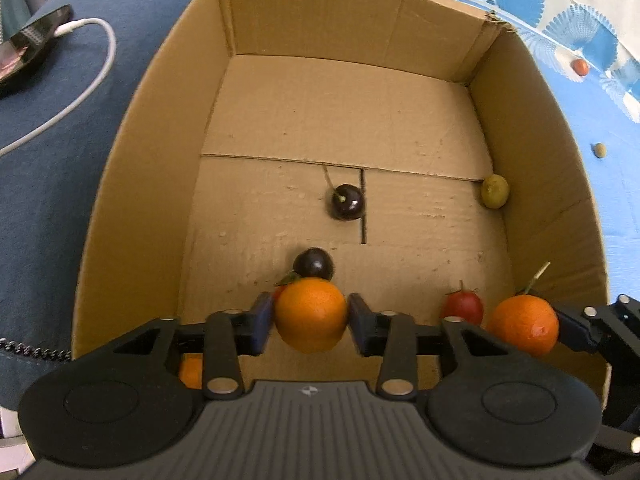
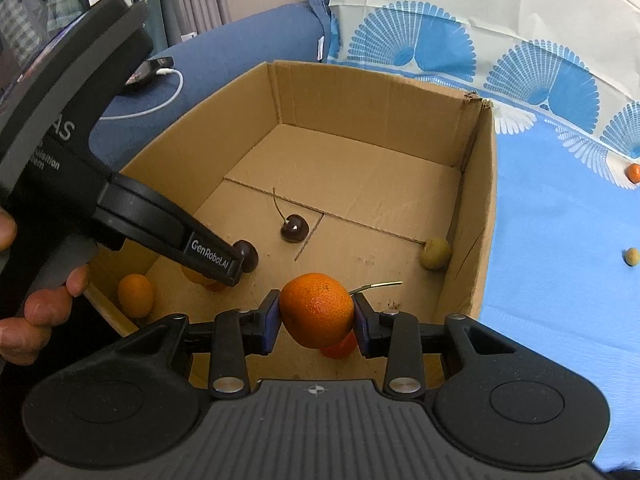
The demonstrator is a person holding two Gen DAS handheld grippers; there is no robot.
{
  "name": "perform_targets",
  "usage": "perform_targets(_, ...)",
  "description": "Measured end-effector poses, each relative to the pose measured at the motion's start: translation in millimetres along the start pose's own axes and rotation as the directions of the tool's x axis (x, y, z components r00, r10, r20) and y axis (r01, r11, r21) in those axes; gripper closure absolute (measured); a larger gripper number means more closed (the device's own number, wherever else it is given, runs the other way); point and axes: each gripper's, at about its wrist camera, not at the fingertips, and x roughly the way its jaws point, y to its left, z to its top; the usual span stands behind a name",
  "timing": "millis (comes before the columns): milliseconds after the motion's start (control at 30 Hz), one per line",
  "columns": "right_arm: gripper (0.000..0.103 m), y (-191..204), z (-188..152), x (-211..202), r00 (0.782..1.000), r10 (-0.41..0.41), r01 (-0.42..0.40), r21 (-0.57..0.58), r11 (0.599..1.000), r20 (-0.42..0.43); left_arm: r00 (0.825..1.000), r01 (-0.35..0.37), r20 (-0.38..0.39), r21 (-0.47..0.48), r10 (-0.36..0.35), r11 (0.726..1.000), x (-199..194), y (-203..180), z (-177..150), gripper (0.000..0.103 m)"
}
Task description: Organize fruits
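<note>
A cardboard box (image 1: 280, 120) (image 2: 360, 152) lies open below both grippers. My left gripper (image 1: 311, 316) is shut on an orange mandarin (image 1: 311, 314) low inside the box near its front wall. My right gripper (image 2: 316, 314) is shut on a second mandarin (image 2: 316, 308) with a stem, held above the box; it shows in the left wrist view (image 1: 524, 326). On the box floor lie two dark cherries (image 1: 347, 202) (image 1: 314, 263), a green olive-like fruit (image 1: 495, 191) (image 2: 435, 253) and a red cherry tomato (image 1: 463, 306).
A small orange fruit (image 2: 136, 294) sits at the box's near left corner. On the blue patterned cloth to the right lie a small orange-red fruit (image 1: 580, 66) (image 2: 634, 172) and a small green one (image 1: 599, 149) (image 2: 631, 256). A phone with a white cable (image 1: 92, 64) lies left.
</note>
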Motion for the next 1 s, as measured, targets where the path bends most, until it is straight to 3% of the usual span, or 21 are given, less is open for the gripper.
perform_targets(33, 0.063, -0.2, -0.2, 0.2, 1.000, -0.006, 0.006, 0.001, 1.000, 0.003, 1.000, 0.007, 0.002, 0.001, -0.007, 1.000, -0.4, -0.6, 0.6, 0.016)
perform_targets(67, 0.057, -0.4, 0.4, 0.4, 1.000, -0.007, 0.007, 0.000, 1.000, 0.004, 1.000, 0.007, 0.010, -0.001, -0.007, 1.000, -1.5, -1.1, 0.9, 0.007)
perform_targets(100, 0.040, -0.3, 1.7, 1.5, 1.000, -0.004, 0.004, -0.001, 1.000, -0.001, 1.000, 0.005, 0.028, 0.001, -0.005, 1.000, -3.8, -1.8, 0.7, 0.000)
perform_targets(167, 0.024, -0.1, 2.3, 0.2, 1.000, -0.018, 0.018, 0.003, 1.000, 0.004, 0.999, -0.005, 0.048, 0.014, 0.004, 1.000, -7.7, -4.6, 0.1, 0.000)
perform_targets(367, 0.012, 0.3, 1.2, -16.4, 1.000, -0.023, 0.023, 0.019, 1.000, 0.008, 0.999, -0.008, 0.043, 0.031, 0.007, 0.999, -26.3, -6.3, -8.1, 0.000)
perform_targets(633, 0.008, -1.6, -12.3, -57.0, 0.999, -0.028, 0.026, 0.084, 0.996, 0.019, 0.995, 0.002, 0.103, -0.012, 0.000, 1.000, -78.1, -0.7, -41.9, 0.000)
perform_targets(1000, 0.005, 5.6, -27.1, -124.1, 0.985, -0.069, 0.053, 0.105, 0.993, 0.157, 0.979, 0.010, 0.203, -0.061, 0.002, 0.998, -132.6, -4.4, -83.8, 0.000)
